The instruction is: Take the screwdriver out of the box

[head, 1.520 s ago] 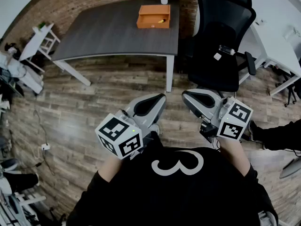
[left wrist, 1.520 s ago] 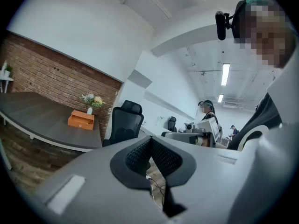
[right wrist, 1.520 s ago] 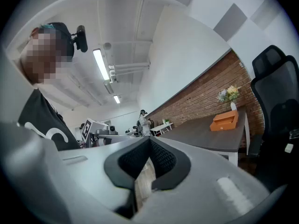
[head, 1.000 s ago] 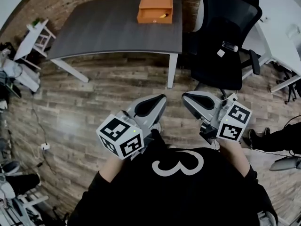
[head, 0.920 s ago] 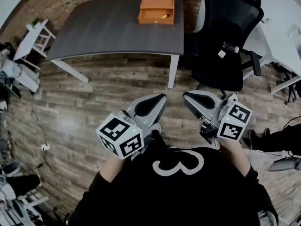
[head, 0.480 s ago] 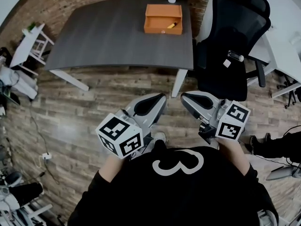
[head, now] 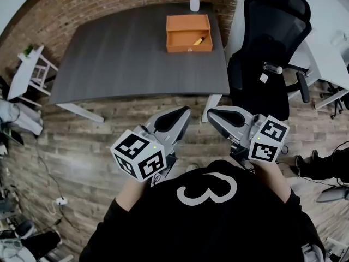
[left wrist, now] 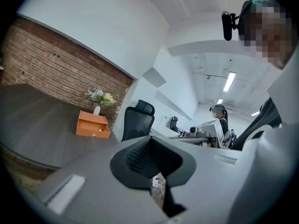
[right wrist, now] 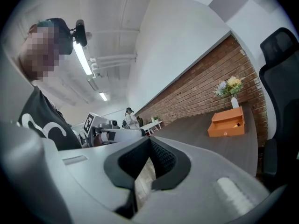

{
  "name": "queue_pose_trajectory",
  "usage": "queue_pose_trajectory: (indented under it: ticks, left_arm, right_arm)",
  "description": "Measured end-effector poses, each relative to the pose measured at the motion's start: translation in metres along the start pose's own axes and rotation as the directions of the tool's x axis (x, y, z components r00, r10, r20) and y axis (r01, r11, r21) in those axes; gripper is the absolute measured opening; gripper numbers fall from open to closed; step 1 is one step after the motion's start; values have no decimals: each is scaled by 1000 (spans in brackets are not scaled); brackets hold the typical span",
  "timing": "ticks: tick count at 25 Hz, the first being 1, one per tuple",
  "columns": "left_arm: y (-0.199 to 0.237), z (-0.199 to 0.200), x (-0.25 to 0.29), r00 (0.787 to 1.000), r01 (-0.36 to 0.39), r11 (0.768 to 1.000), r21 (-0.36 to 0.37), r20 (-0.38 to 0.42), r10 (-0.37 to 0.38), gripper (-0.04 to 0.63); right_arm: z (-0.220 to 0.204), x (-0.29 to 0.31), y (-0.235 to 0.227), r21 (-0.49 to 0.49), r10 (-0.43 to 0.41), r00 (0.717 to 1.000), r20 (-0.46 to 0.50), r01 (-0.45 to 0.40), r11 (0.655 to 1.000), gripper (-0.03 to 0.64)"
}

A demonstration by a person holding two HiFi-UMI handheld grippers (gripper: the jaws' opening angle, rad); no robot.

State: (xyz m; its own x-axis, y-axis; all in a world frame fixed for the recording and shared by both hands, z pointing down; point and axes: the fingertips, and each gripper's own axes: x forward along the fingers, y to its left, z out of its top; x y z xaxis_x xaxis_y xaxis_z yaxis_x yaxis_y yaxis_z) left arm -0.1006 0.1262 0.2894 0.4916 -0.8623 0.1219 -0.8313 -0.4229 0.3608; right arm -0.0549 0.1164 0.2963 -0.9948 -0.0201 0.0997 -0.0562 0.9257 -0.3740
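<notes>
An open orange box point(head: 188, 33) stands near the far edge of a dark grey table point(head: 125, 53). A yellow-handled screwdriver point(head: 198, 40) lies inside it at the right. I hold both grippers side by side in front of my body, short of the table's near edge and well away from the box. My left gripper point(head: 184, 111) is shut and empty, and so is my right gripper point(head: 210, 115). The left gripper view shows the box point(left wrist: 93, 125) far ahead beyond the closed tips point(left wrist: 150, 141). In the right gripper view the box point(right wrist: 226, 122) and the screwdriver point(right wrist: 237, 124) lie ahead to the right.
A black office chair point(head: 267, 48) stands right of the table, close to my right gripper. A white vase with flowers point(head: 194, 3) sits behind the box against the brick wall. White desks point(head: 327, 42) stand at the right and a small white stand point(head: 27, 70) at the left. The floor is wood planks.
The table and the box have drawn nearer and lower in the head view as I walked toward them. Both grippers stayed shut and kept their place in front of my body.
</notes>
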Motion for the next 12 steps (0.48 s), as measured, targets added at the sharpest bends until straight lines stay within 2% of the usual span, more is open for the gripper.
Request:
queue_pose_trajectory:
  ticks: [5,12]
  left_arm:
    - [14,8,18,1000,-1,1000,29,-3,1,12]
    - [46,21,62,999,-21,999,32,-42,22,12]
  right_arm:
    - [8,1,-28,20,-32,999,14,31,999,1]
    - [29,13,-81,49,-15,999,32,14,999,1]
